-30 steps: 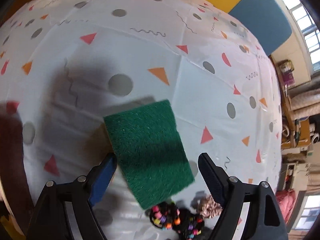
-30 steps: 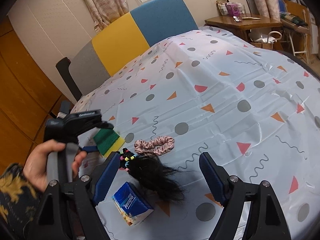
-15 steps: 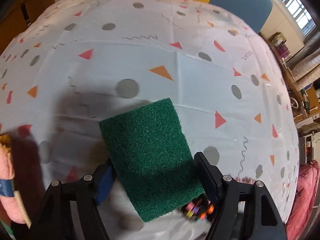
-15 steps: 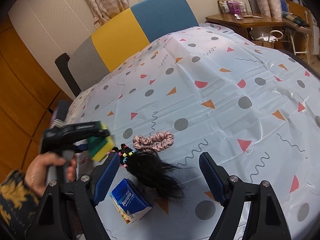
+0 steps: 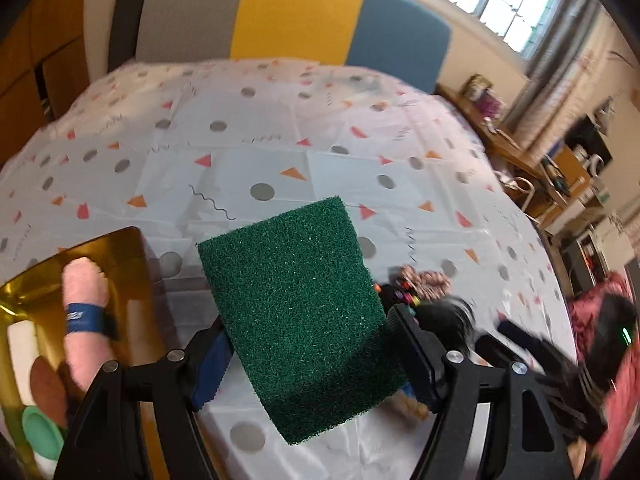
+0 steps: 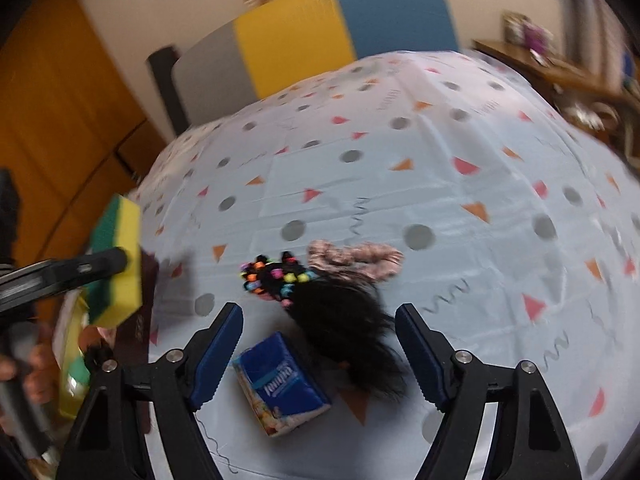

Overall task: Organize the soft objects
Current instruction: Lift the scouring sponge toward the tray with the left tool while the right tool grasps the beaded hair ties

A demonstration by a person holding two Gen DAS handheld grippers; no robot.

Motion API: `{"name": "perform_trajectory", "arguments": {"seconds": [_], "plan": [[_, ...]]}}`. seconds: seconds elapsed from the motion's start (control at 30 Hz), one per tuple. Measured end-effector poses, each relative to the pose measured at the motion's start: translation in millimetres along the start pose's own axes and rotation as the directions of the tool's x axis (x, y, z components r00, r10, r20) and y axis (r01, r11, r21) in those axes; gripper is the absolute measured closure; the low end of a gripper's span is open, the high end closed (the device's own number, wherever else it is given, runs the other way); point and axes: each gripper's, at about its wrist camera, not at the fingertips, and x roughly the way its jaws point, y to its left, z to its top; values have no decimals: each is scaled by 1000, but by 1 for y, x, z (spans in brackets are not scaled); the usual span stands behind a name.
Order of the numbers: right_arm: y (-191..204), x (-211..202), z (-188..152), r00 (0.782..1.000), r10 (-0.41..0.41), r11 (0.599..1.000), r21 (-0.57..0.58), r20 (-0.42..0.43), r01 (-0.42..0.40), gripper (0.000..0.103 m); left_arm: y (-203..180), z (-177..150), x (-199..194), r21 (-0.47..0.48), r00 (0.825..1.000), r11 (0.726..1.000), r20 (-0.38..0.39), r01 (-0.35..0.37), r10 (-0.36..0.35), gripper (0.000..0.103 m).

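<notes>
A: How is the left gripper [image 5: 308, 364] posed?
B: It is pitched downward over the patterned tablecloth [image 5: 320, 168]. The green-and-yellow sponge [image 5: 296, 320] is clamped between its fingers, clear of the cloth, green face toward the camera. Its long axis is run along the fingers and tilted slightly left at the far end.

A: And nearby?
B: A gold tray [image 5: 120, 252] holding a pink roll [image 5: 86, 320] is seen at the left.

A: The right gripper [image 6: 318, 354]?
B: It is angled down with jaws closing, nothing pressed. The tissue pack [image 6: 282, 384] and black hair piece [image 6: 352, 332] are framed between them; a pink scrunchie [image 6: 354, 258] lies beyond.
</notes>
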Motion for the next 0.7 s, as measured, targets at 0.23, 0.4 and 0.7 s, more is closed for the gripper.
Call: {"name": "perform_trajectory", "arguments": {"seconds": [0.23, 0.4, 0.7], "plan": [[36, 52, 16, 997, -46, 984, -174, -70, 33, 35, 8, -32, -45, 12, 998, 999, 57, 36, -36, 27], [46, 104, 2, 977, -137, 958, -274, -163, 88, 79, 35, -63, -75, -39, 996, 998, 80, 51, -48, 27], [24, 108, -3, 986, -52, 981, -192, -157, 22, 80, 104, -110, -122, -182, 983, 982, 166, -51, 82, 27]]}}
